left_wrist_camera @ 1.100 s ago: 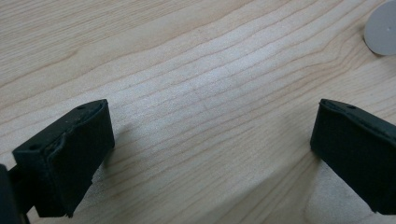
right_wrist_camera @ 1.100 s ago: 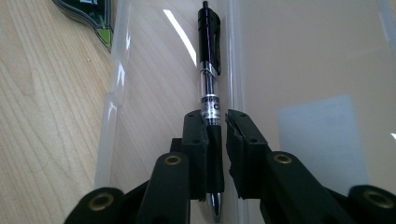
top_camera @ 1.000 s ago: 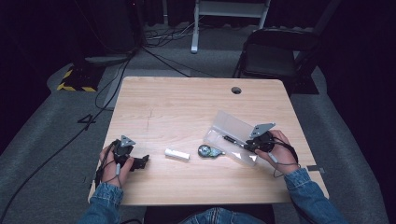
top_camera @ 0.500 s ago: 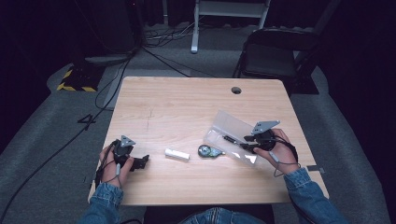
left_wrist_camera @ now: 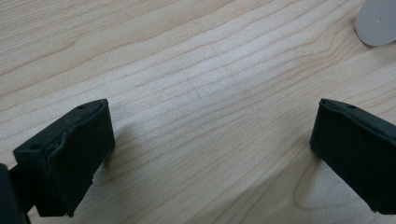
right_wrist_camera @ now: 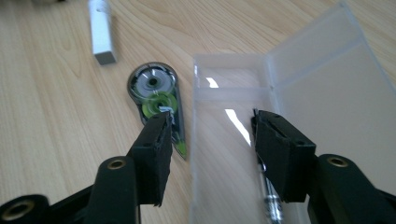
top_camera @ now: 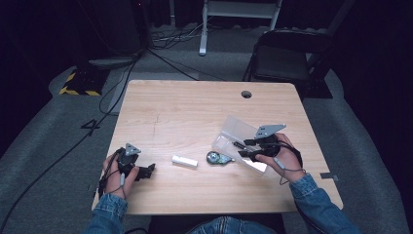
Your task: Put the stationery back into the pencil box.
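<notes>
open clear case [right_wrist_camera: 280,93], pen [right_wrist_camera: 271,196] inside

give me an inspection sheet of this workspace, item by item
surface: light wooden table, round grommet hole near its far edge
job's things: clear plastic hinged case lying open, dark pen inside it; teardrop-shaped correction tape dispenser with green reel beside the case; small white rectangular block further left
clutter: nothing seen
grippers: right gripper over the case, jaws just opened, nothing pressed between them; left gripper open above bare wood
cables: black cables on the floor beyond the table
surroundings: black folding chair, grey carpet, yellow-black striped floor mark
</notes>
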Motion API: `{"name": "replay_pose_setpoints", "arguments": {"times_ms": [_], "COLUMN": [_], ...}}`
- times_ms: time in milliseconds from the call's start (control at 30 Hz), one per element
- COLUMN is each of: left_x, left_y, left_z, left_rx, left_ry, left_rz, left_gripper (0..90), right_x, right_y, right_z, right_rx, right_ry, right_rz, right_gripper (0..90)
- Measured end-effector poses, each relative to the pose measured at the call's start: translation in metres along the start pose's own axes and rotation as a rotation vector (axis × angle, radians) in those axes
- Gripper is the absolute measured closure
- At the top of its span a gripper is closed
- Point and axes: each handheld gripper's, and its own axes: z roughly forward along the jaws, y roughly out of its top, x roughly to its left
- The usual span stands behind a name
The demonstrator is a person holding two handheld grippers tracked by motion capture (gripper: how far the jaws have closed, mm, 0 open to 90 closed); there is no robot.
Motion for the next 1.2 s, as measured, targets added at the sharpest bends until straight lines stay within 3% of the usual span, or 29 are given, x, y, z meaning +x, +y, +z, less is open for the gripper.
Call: {"name": "replay_pose_setpoints", "arguments": {"times_ms": [267, 500, 933, 1200], "left_x": [-0.002, -0.002, -0.002, -0.002], "left_y": [-0.002, -0.004, -0.008, -0.008], "left_z": [-0.002, -0.004, -0.008, -0.008], "left_rx": [0.001, 0.003, 0.002, 0.002], "left_ry": [0.001, -0.001, 0.004, 0.003], "left_rz": [-0.006, 0.002, 0.004, 0.003], "left_gripper": [0.0, 0.0, 0.0, 0.0], "right_x": [0.012, 0.024, 0.031, 0.033], "right_y": [0.011, 0.018, 0.015, 0.012], "right_z": [0.015, 0.039, 0.066, 0.075], "right_rx": [-0.003, 0.025, 0.060, 0.078], "right_ry": [0.050, 0.096, 0.117, 0.115], "right_rz": [-0.026, -0.052, -0.058, -0.066], "right_gripper": [45.7, 45.1, 42.8, 41.6]}}
